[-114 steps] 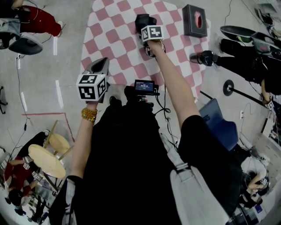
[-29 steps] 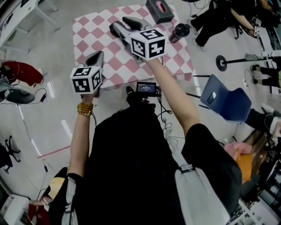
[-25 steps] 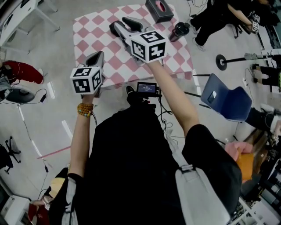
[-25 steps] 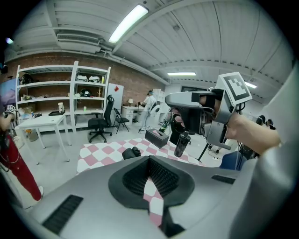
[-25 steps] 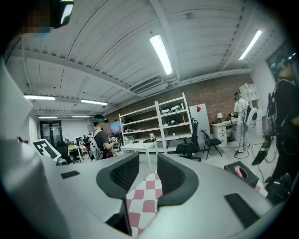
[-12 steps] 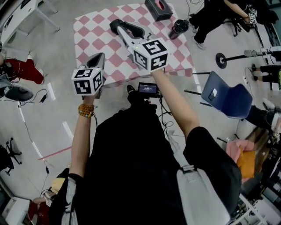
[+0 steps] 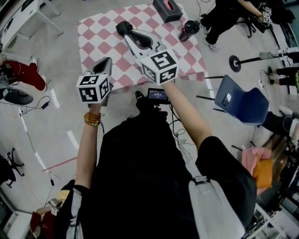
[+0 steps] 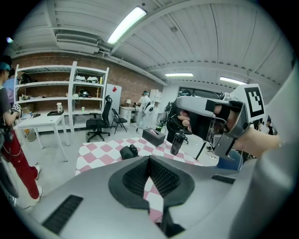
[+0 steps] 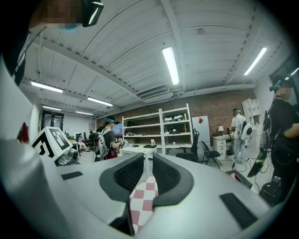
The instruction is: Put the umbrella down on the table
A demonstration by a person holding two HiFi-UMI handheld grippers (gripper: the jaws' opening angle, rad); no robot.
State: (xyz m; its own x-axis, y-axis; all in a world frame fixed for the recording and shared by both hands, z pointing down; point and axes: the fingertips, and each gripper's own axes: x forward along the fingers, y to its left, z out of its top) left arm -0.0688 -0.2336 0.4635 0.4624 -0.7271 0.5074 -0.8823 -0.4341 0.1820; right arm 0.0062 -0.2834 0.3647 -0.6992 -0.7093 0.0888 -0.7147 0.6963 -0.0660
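Observation:
The folded black umbrella [image 7: 122, 27] [image 8: 128, 151] lies on the table with the pink-and-white checked cloth [image 7: 98, 32] [image 8: 100, 151]. My right gripper [image 7: 135, 37] [image 9: 148, 161] hangs level, well above the table, and in the head view its jaws partly cover the umbrella. Its jaws have just been closing and stand a narrow slit apart, with nothing between them, only the cloth showing through. The left gripper view shows it high at the right [image 8: 181, 103]. My left gripper [image 7: 106, 63] [image 8: 149, 161] is shut and empty, short of the table's near edge, pointing down at the cloth.
A dark tissue box [image 7: 167, 9] [image 8: 153, 136] and a dark bottle [image 7: 189, 30] [image 8: 176, 142] stand at the table's far right. A blue chair [image 7: 240, 102] and a round stand base [image 7: 235, 63] are on the floor to the right. People stand around the room.
The right gripper, low at the umbrella on the table several seconds ago, now hangs above it. It has drawn back toward me and its jaws have narrowed. The left gripper has stayed put.

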